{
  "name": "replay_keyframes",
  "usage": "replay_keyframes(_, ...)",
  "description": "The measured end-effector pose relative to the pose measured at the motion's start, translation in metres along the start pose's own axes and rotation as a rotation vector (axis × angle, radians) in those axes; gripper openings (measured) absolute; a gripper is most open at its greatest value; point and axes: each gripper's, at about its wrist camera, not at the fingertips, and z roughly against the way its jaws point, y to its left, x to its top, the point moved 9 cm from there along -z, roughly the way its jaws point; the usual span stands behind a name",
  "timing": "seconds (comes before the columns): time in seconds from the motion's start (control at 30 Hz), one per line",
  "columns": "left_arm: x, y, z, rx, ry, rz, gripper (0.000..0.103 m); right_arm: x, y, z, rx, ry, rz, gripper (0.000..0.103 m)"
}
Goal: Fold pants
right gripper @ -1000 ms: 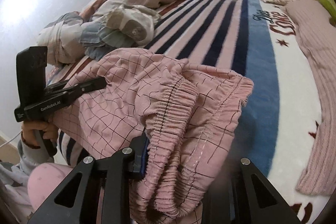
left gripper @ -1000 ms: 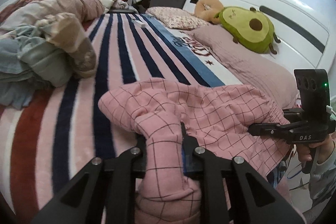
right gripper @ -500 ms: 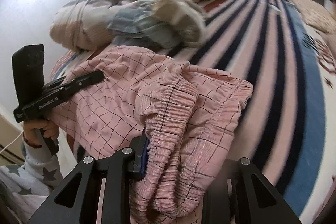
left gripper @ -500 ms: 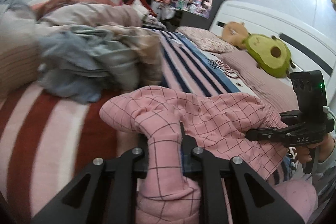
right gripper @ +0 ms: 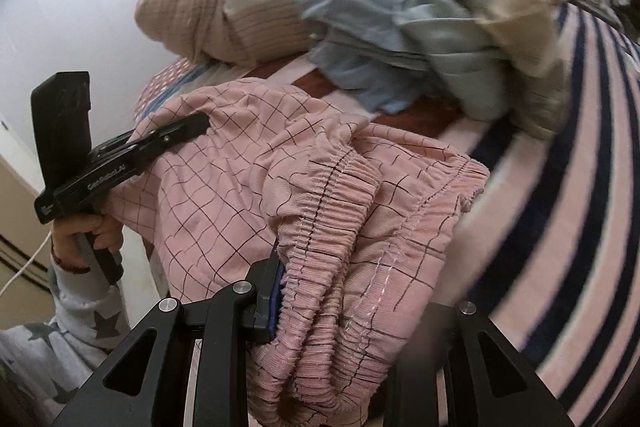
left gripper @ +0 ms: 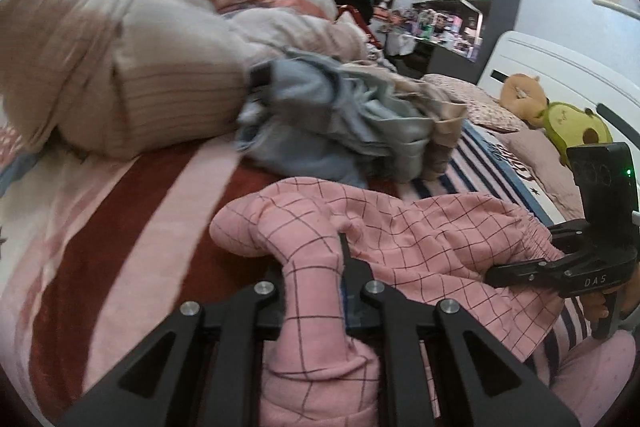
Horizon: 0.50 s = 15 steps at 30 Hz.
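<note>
Pink checked pants [left gripper: 420, 227] pinched by left gripper [left gripper: 312, 291]; right gripper [right gripper: 340, 291] apparently clamps waistband.

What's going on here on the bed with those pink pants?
A person holds tongs in each hand, both clamped on pink checked pants bunched on the striped bedspread. The left tongs pinch a bunched part of the fabric; the right tongs grip the elastic waistband. A heap of other laundry lies just beyond.
</note>
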Motion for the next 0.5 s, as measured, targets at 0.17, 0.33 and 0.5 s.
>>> replay_keyframes(0.17,-0.004,0.04,0.01,0.044,-0.002,0.035,0.01,0.016,0.025,-0.027,0.035,0.017,0.035,0.022)
replay_keyframes(0.33,0.002,0.073,0.023,0.14,-0.018,0.032,0.01,0.033,0.057,-0.046,0.091,0.022,0.069,0.022)
replay_keyframes(0.5,0.011,0.107,0.035,0.254,-0.036,0.028,0.01,0.043,0.093,-0.064,0.131,0.031,0.115,0.021)
